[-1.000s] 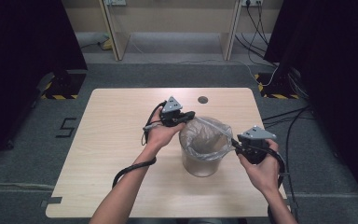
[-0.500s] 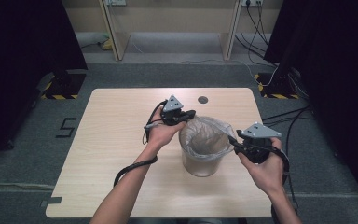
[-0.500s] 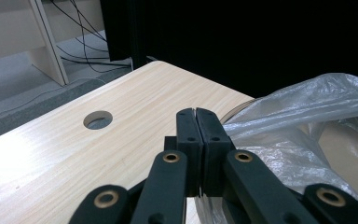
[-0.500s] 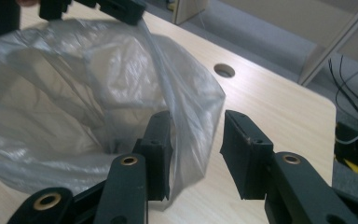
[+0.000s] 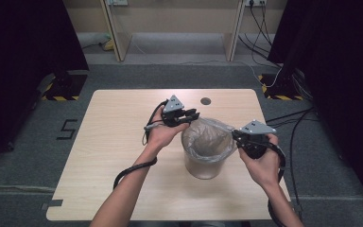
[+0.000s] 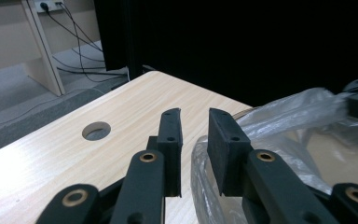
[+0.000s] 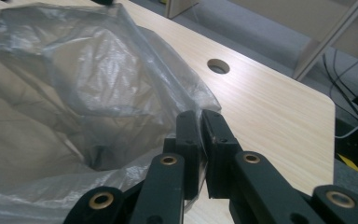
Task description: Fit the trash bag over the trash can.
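The right gripper (image 7: 199, 128) has its jaws pinched nearly together on a fold of the clear plastic bag (image 7: 74, 93), at the bag's right edge. The left gripper (image 6: 193, 128) has its jaws parted by a narrow gap with nothing between them; they hang just over the bag's far-left rim, one jaw above the plastic and the other above bare wood.

From above, the bag lines a round bin (image 5: 204, 165) that stands near the middle of the worktop (image 5: 113, 142), a little right of centre. The left gripper (image 5: 182, 116) sits at the bin's far-left side, the right gripper (image 5: 238, 137) at its right side, a hand behind each.

Nothing stands between the grippers and the bag. A round cable hole (image 5: 205, 101) lies in the worktop beyond the bin. The right gripper view shows the crumpled plastic sagging down inside the bin.
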Action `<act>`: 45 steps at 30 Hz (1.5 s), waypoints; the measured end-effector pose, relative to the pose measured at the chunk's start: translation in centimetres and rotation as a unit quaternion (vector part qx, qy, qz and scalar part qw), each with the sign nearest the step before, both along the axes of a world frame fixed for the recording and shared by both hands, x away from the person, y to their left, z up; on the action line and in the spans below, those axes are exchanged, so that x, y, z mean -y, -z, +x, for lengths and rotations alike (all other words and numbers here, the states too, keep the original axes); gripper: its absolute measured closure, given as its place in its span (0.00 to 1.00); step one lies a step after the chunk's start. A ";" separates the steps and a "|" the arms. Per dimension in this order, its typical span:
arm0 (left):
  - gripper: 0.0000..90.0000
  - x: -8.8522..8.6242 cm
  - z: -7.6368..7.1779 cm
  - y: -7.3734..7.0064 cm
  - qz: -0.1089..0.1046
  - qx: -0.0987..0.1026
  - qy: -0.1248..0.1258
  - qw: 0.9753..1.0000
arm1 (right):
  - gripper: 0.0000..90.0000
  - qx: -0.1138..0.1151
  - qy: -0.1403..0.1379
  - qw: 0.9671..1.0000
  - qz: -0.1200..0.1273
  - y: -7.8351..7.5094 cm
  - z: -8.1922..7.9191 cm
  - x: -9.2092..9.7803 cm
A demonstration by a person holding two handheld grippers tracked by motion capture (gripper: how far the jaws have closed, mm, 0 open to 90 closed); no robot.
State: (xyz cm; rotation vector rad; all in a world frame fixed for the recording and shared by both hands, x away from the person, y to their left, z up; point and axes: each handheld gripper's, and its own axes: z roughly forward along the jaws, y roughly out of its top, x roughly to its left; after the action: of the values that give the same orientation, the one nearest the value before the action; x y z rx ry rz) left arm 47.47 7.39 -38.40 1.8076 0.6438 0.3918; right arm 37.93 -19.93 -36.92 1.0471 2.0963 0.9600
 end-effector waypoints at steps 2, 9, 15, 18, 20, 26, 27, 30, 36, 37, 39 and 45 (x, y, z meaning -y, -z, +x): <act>0.81 -0.4 -0.2 -0.4 -0.003 0.002 0.010 1.000 | 0.95 -0.003 0.006 1.000 0.000 0.1 0.1 0.1; 0.82 -0.3 0.1 -0.2 0.014 -0.008 0.047 0.999 | 0.93 0.000 0.016 1.000 0.000 0.3 0.4 0.1; 0.88 0.0 0.5 0.4 0.023 -0.020 0.060 0.998 | 0.92 -0.003 0.019 1.000 0.000 0.4 0.9 0.0; 0.91 0.1 0.7 0.5 0.021 -0.027 0.060 0.998 | 0.92 -0.004 0.020 1.000 0.002 0.4 1.0 0.0; 0.93 0.1 0.7 0.6 0.020 -0.033 0.062 0.997 | 0.92 -0.003 0.020 1.000 0.002 0.4 1.1 0.0; 0.99 0.1 1.0 0.6 0.018 -0.040 0.056 0.997 | 0.89 -0.005 0.023 1.000 0.006 0.5 1.4 0.1; 0.99 0.1 1.0 0.6 0.020 -0.039 0.053 0.998 | 0.88 -0.006 0.024 1.000 0.007 0.5 1.5 0.1; 0.99 0.2 1.0 0.6 0.022 -0.035 0.050 0.998 | 0.85 -0.008 0.029 1.000 0.007 0.6 1.7 0.2; 1.00 0.2 0.9 0.5 0.022 -0.027 0.039 0.999 | 0.89 -0.008 0.025 1.000 0.005 0.7 1.8 0.2; 1.00 0.2 0.9 0.5 0.024 -0.026 0.037 0.999 | 0.90 -0.008 0.025 1.000 0.004 0.7 1.8 0.2; 1.00 0.3 0.9 0.6 0.025 -0.025 0.035 0.999 | 0.91 -0.011 0.025 1.000 0.003 0.9 1.8 0.2; 1.00 0.4 0.9 0.6 0.027 -0.024 0.032 0.999 | 0.89 -0.011 0.028 1.000 -0.002 1.0 1.8 0.2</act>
State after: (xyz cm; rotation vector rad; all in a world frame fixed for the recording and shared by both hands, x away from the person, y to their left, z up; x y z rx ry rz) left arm 48.41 7.00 -39.03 1.8884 0.6129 0.3268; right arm 39.76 -20.12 -37.96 1.1141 2.0749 0.9211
